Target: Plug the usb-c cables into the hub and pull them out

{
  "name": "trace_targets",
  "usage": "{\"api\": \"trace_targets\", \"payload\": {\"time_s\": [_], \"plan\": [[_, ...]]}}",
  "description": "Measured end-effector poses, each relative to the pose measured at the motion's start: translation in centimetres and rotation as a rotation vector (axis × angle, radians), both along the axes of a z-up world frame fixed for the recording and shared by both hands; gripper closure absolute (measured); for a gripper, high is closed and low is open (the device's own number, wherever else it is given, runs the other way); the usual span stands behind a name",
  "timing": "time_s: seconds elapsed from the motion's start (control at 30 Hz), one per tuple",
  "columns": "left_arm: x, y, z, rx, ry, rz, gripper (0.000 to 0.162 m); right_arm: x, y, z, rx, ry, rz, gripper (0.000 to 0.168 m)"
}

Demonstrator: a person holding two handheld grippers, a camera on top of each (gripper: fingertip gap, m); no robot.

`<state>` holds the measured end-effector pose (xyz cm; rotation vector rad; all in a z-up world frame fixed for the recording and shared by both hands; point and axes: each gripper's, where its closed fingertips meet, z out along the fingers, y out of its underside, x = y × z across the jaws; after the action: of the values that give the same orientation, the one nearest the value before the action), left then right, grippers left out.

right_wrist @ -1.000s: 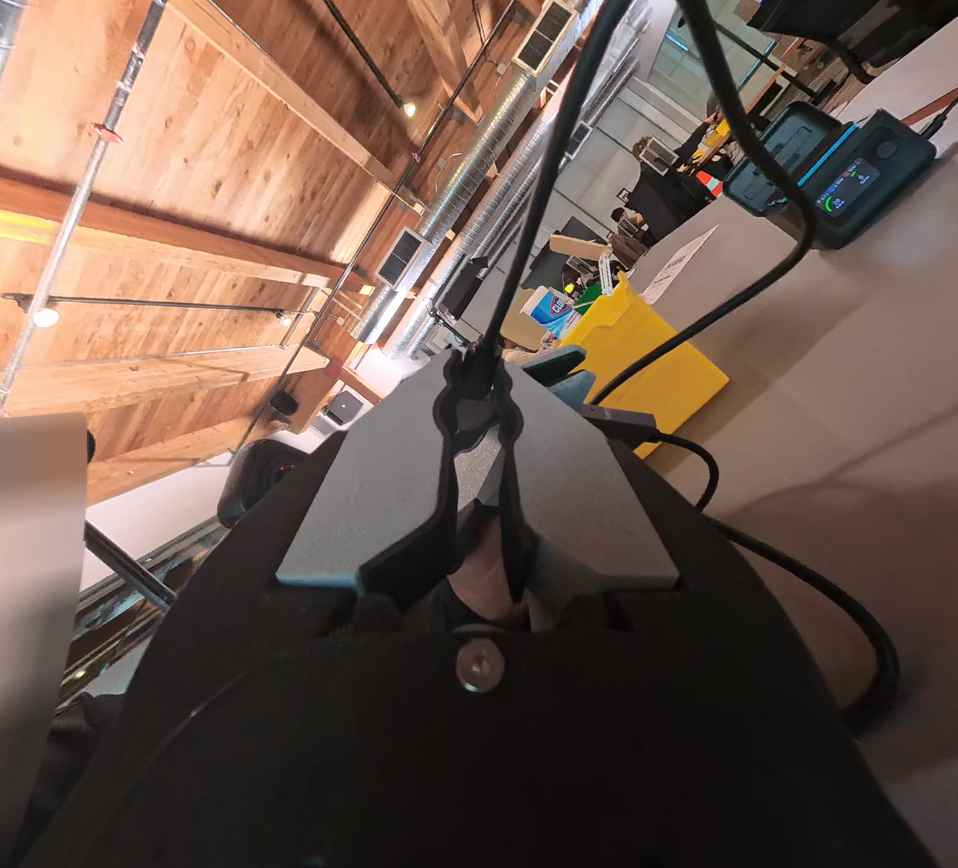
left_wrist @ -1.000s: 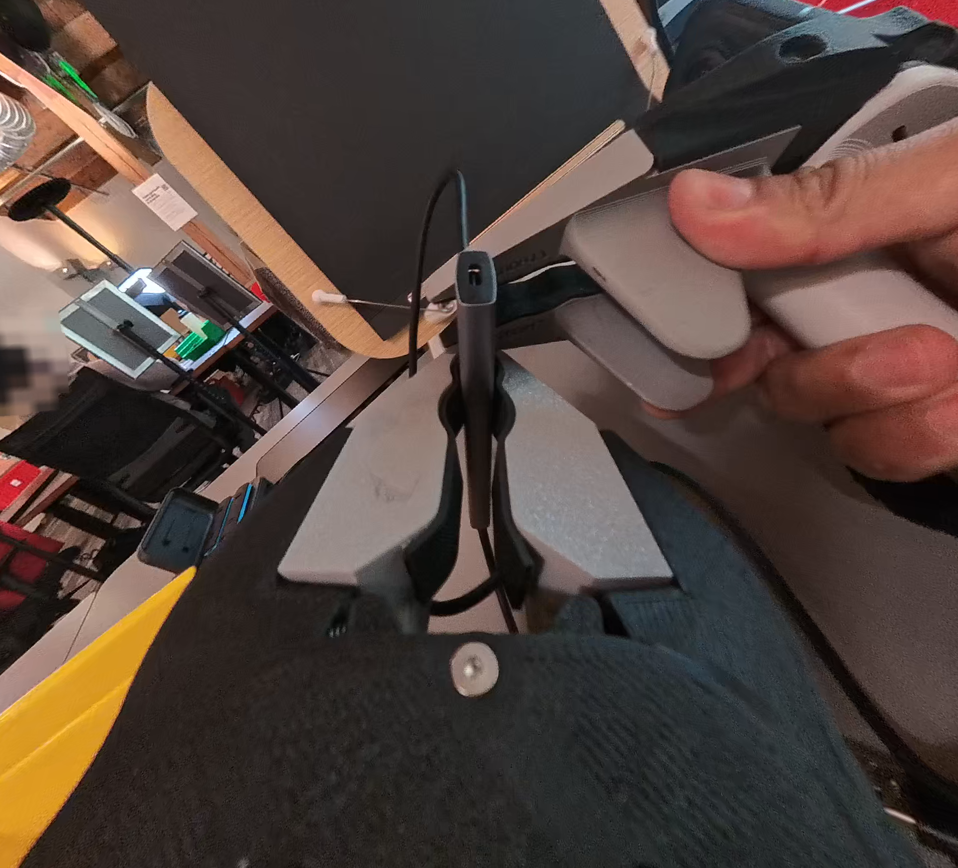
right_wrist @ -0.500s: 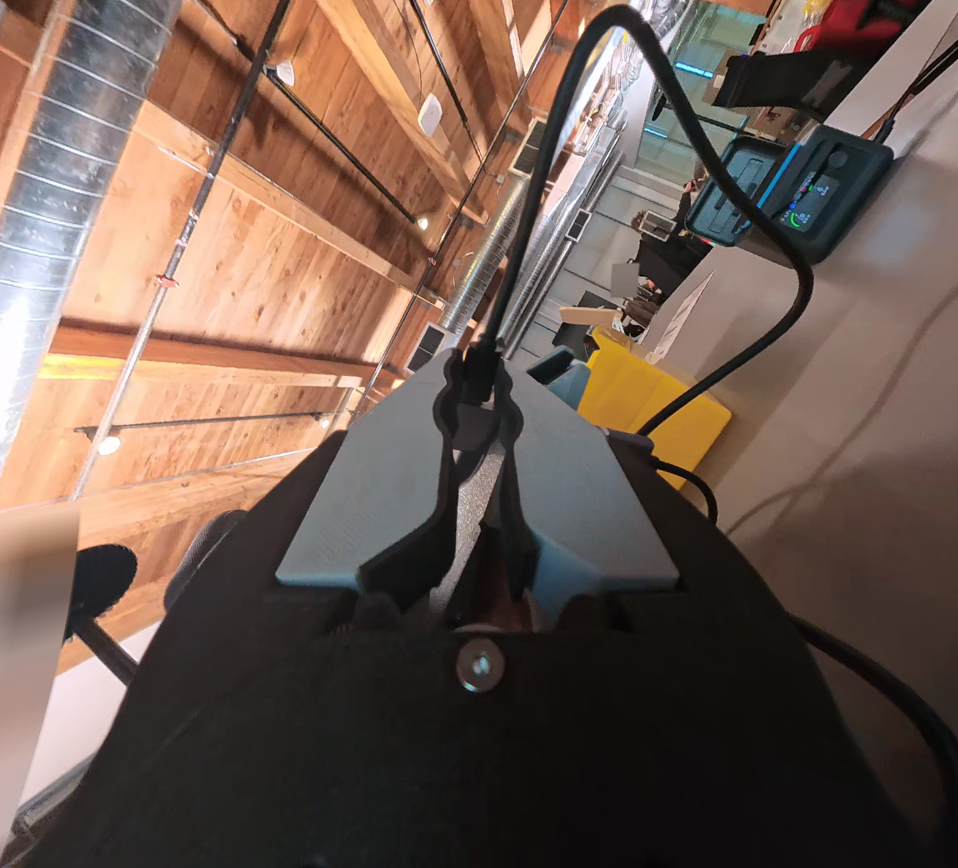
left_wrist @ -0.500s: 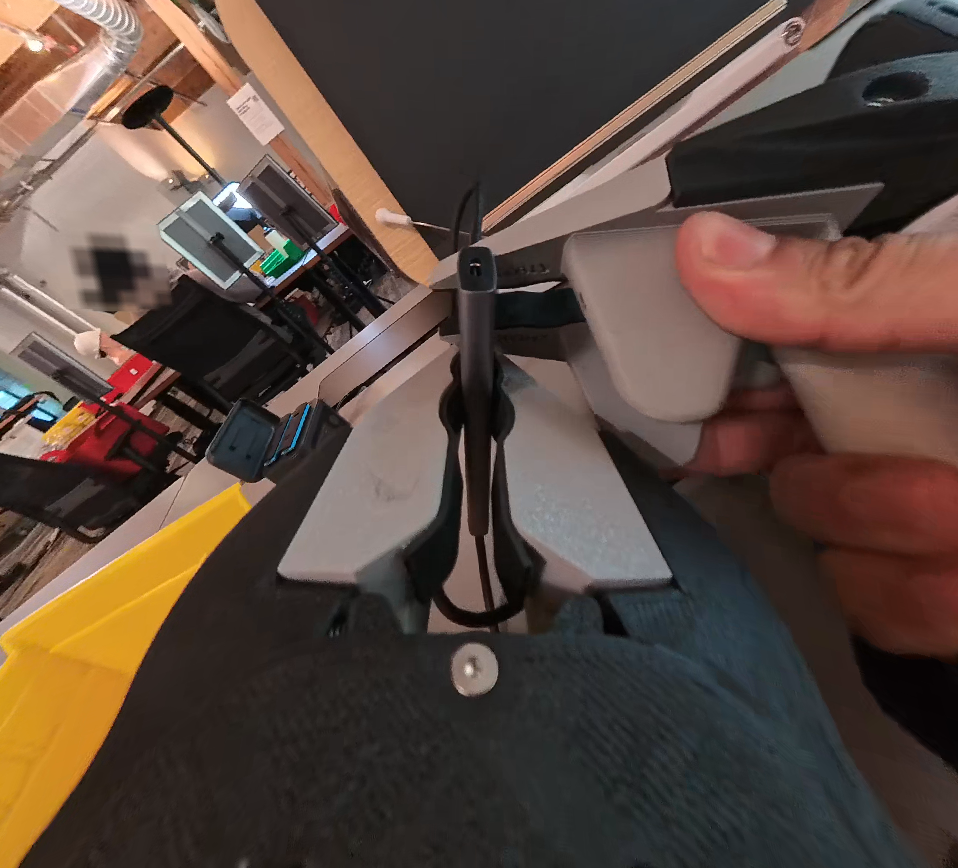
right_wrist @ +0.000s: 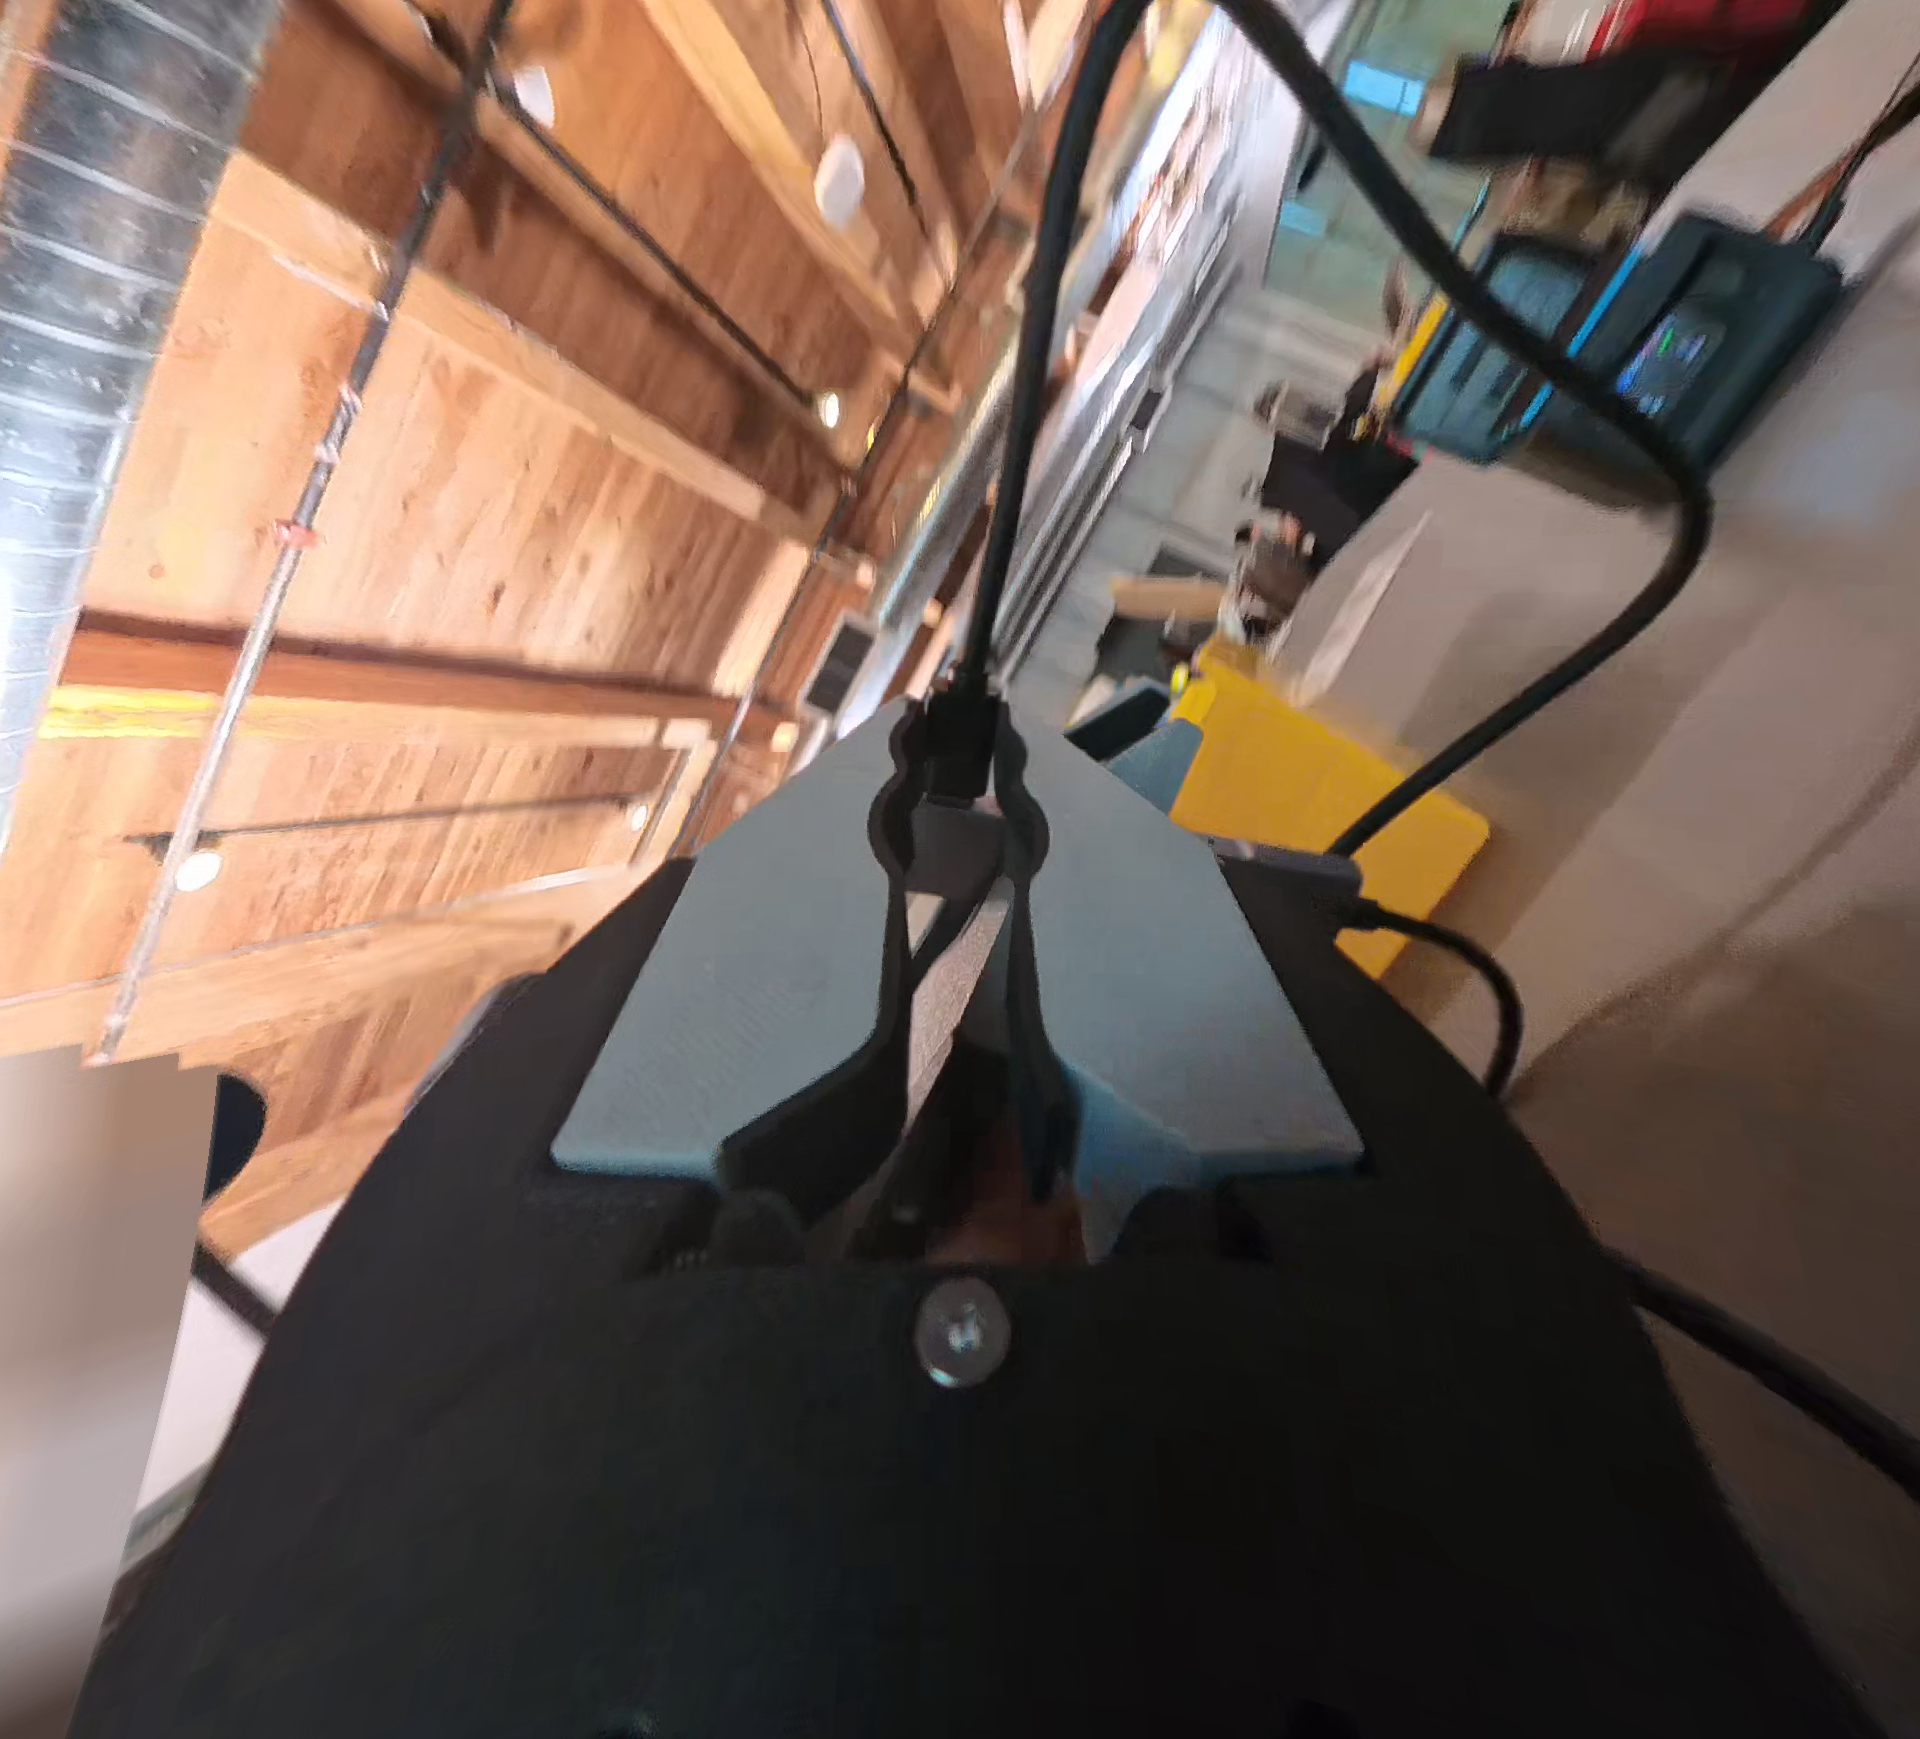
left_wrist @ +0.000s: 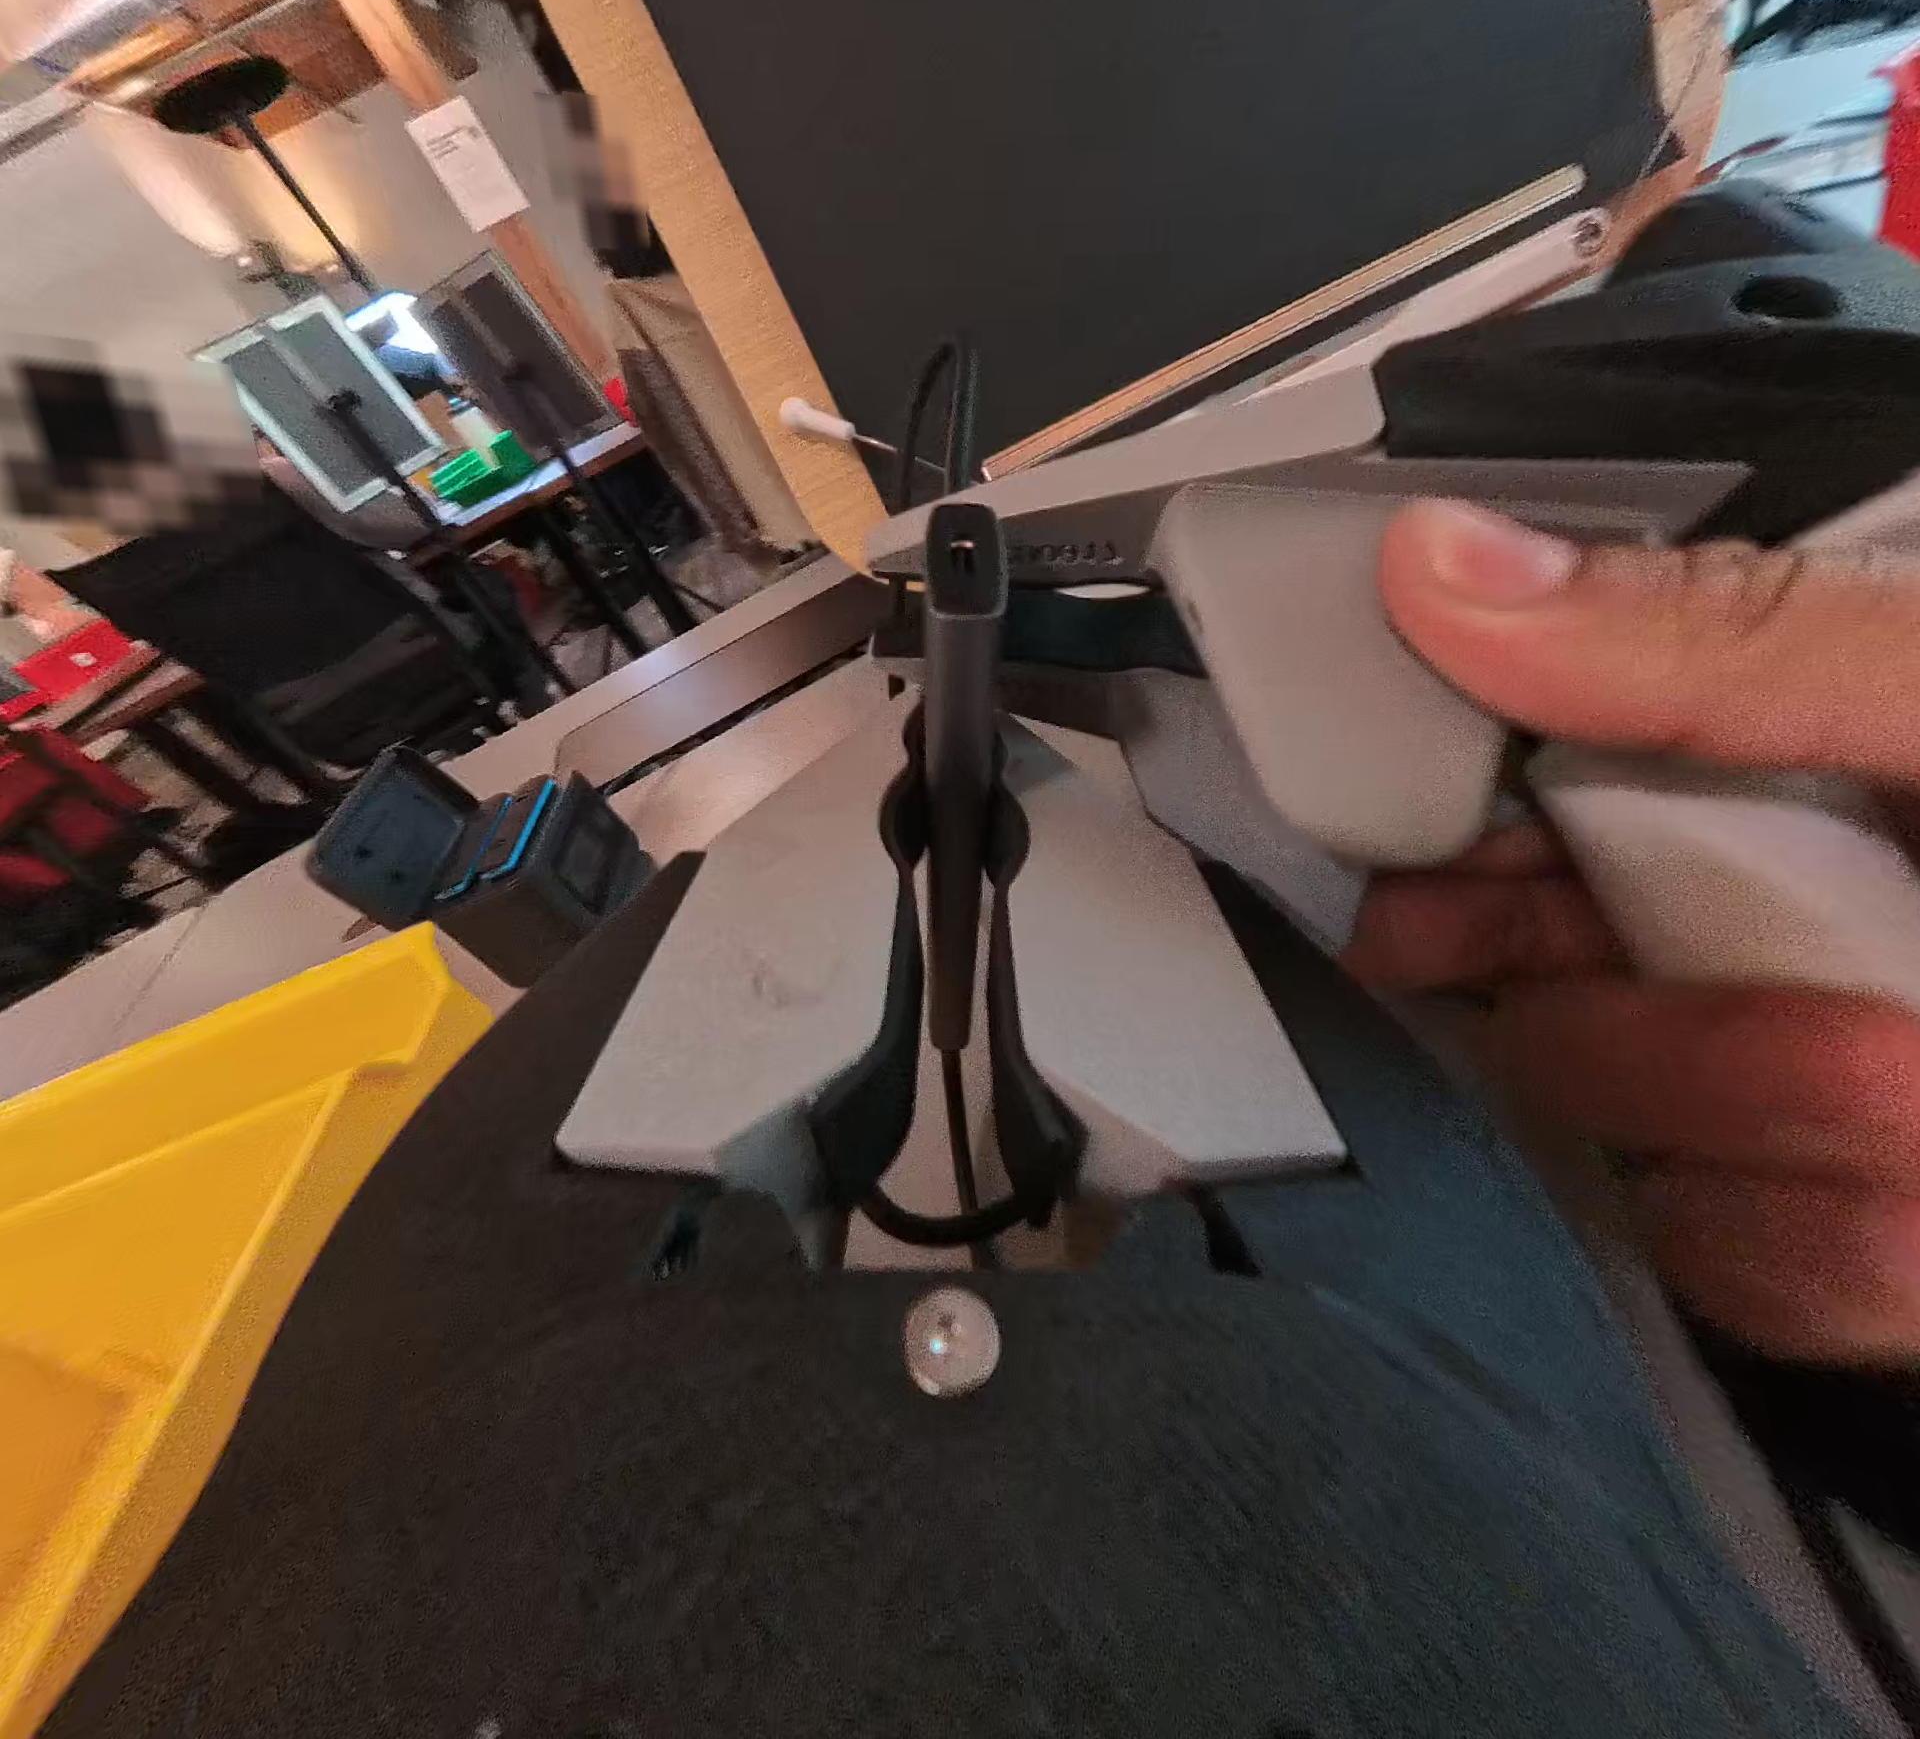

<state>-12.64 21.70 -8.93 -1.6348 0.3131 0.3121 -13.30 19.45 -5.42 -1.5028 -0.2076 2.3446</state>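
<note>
In the left wrist view my left gripper (left_wrist: 954, 816) is shut on a slim dark grey hub (left_wrist: 961, 713). The hub stands up between the fingers with its port end on top. My right gripper (left_wrist: 1330, 650), held by a hand (left_wrist: 1621, 650), reaches in from the right, its tips right beside the hub's top. I cannot tell whether a plug sits in the hub. In the right wrist view my right gripper (right_wrist: 958, 785) is shut on the black plug of a usb-c cable (right_wrist: 1049, 318). The cable arches up, then right and down to the table.
A yellow bin (left_wrist: 177, 1170) (right_wrist: 1330, 816) and a dark blue power station (left_wrist: 468, 842) (right_wrist: 1662, 339) stand on the grey table (right_wrist: 1714, 858). A dark panel with a wooden rim (left_wrist: 1091, 131) rises behind the hub. Wooden ceiling beams and ducts fill the left of the right wrist view. My two grippers' fingertips are within a few centimetres of each other.
Both views have swung and tilted. The yellow bin and power station have come further into the left view. The hub and the cable stay gripped, and the right gripper stays at the hub's top.
</note>
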Motion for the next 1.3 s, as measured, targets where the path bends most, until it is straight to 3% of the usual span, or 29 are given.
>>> {"api": "trace_targets", "payload": {"time_s": [0.13,0.3,0.4,0.57,0.73,0.87,0.97,1.03,1.1,1.2,1.3], "plan": [[0.0,-0.4,-0.2,0.017,0.016,-0.042,0.158,-0.3,-1.2,-0.5,0.143,-0.136,0.053,0.159],[0.9,-0.9,0.6,0.074,0.013,-0.113,0.158,0.2,-2.5,0.3,0.269,-0.182,0.078,0.159],[1.5,-1.0,0.3,0.025,-0.014,-0.181,0.158,1.2,-2.1,0.8,0.337,-0.208,0.049,0.144],[1.9,-1.3,0.7,0.029,0.005,-0.224,0.158,4.4,0.4,2.3,0.390,-0.179,-0.092,0.151],[3.9,-1.9,-0.4,-0.053,0.091,-0.357,0.158,4.5,-1.1,1.1,0.777,-0.486,-0.152,0.129],[5.2,-3.3,-0.1,-0.078,0.058,-0.501,0.158,6.2,-2.6,1.0,1.150,-0.618,-0.229,0.146],[6.8,-4.8,-0.4,-0.079,0.178,-0.601,0.158,7.8,-5.9,0.9,1.408,-0.599,-0.147,0.161],[7.5,-5.0,-1.4,-0.096,0.341,-0.590,0.158,9.1,-7.3,0.7,1.510,-0.628,-0.135,0.150],[8.4,-5.0,-2.5,-0.112,0.482,-0.575,0.157,10.4,-7.8,0.3,1.623,-0.720,-0.176,0.127],[10.2,-5.4,-2.8,-0.101,0.558,-0.602,0.157,11.7,-8.6,-0.9,1.854,-0.812,-0.215,0.137],[11.2,-6.0,-2.7,-0.082,0.581,-0.626,0.158,12.2,-8.5,-2.5,2.071,-0.917,-0.214,0.159]]}}
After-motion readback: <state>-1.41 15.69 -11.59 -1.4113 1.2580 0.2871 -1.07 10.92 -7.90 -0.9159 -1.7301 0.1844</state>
